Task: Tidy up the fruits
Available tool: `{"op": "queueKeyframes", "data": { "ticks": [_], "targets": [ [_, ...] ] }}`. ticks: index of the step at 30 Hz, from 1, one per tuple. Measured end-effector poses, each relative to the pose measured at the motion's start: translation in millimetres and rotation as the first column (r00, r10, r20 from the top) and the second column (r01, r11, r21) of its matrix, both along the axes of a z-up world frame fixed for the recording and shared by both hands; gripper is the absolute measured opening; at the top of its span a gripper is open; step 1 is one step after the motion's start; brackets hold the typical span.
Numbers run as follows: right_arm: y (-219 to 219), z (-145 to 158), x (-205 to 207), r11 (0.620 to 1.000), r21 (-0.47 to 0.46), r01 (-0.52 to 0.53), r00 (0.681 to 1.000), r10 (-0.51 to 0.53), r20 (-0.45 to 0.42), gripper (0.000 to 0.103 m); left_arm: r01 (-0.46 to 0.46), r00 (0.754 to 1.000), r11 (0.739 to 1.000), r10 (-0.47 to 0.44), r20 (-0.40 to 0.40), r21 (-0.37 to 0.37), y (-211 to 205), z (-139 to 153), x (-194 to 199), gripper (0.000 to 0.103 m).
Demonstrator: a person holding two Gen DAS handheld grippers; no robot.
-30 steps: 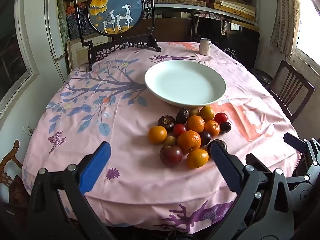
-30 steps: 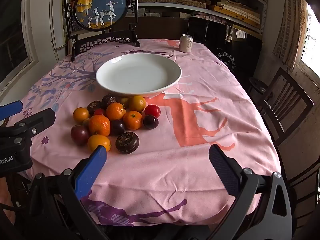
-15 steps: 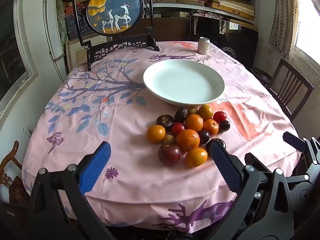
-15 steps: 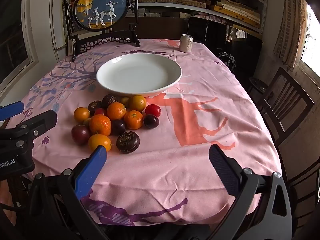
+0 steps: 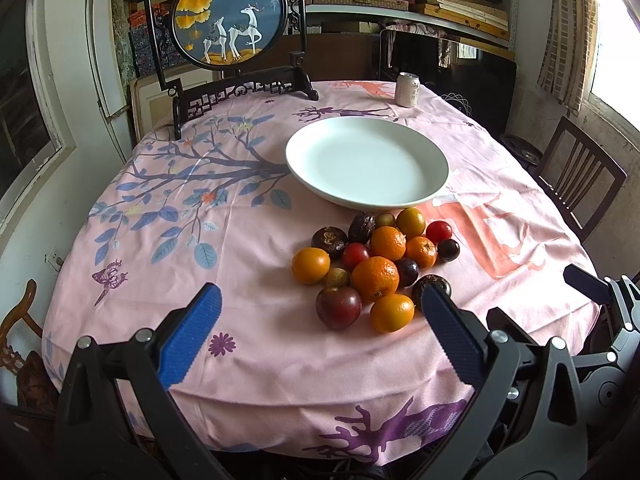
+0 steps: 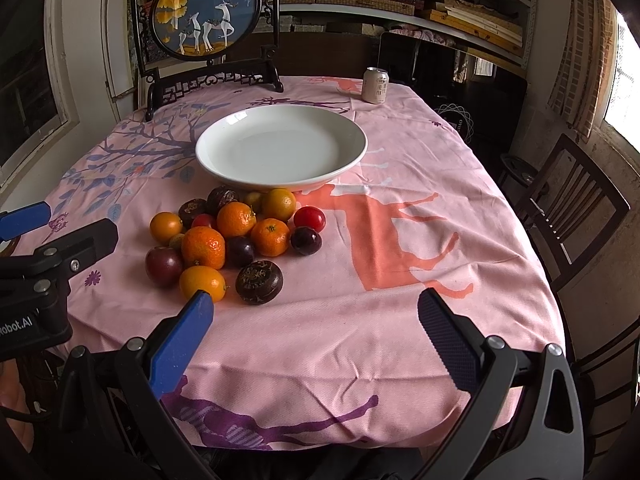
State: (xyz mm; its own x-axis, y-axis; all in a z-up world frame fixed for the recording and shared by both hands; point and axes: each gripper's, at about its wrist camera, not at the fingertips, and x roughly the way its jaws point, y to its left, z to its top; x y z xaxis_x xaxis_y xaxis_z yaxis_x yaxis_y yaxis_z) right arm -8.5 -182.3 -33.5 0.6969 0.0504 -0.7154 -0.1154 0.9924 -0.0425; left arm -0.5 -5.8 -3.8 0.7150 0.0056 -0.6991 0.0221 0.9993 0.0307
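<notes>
A heap of fruit (image 5: pixel 376 264) (image 6: pixel 232 240) lies on the pink tablecloth: several oranges, dark passion fruits, plums and red tomatoes. Just behind it stands a large empty white plate (image 5: pixel 424 192) (image 6: pixel 344 164). My left gripper (image 5: pixel 320 312) is open near the table's front edge, the nearest orange (image 5: pixel 392 313) and a plum (image 5: pixel 338 307) just beyond its fingers. My right gripper (image 6: pixel 314 312) is open too, to the right of the heap, its left pad close to an orange (image 6: pixel 202 282) and a brown passion fruit (image 6: pixel 259 282). Neither holds anything.
A drink can (image 5: pixel 407 89) (image 6: pixel 375 85) stands at the table's far right. A framed round deer picture on a dark stand (image 5: pixel 230 28) (image 6: pixel 206 20) sits at the back left. A wooden chair (image 5: pixel 580 176) (image 6: pixel 568 204) stands beside the table on the right.
Both grippers have crept slightly forward toward the fruit; the heap and plate have not moved. Both stay open.
</notes>
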Motion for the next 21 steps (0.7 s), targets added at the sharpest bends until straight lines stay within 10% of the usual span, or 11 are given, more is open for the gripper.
{"op": "queueKeyframes", "data": {
  "ticks": [21],
  "targets": [
    [2.0, -0.7, -1.6, 1.000, -0.007, -0.006, 1.000, 0.006, 0.002, 0.102, 0.001, 1.000, 1.000, -0.001, -0.005, -0.002, -3.0, -3.6, -0.3, 0.101]
  ]
}}
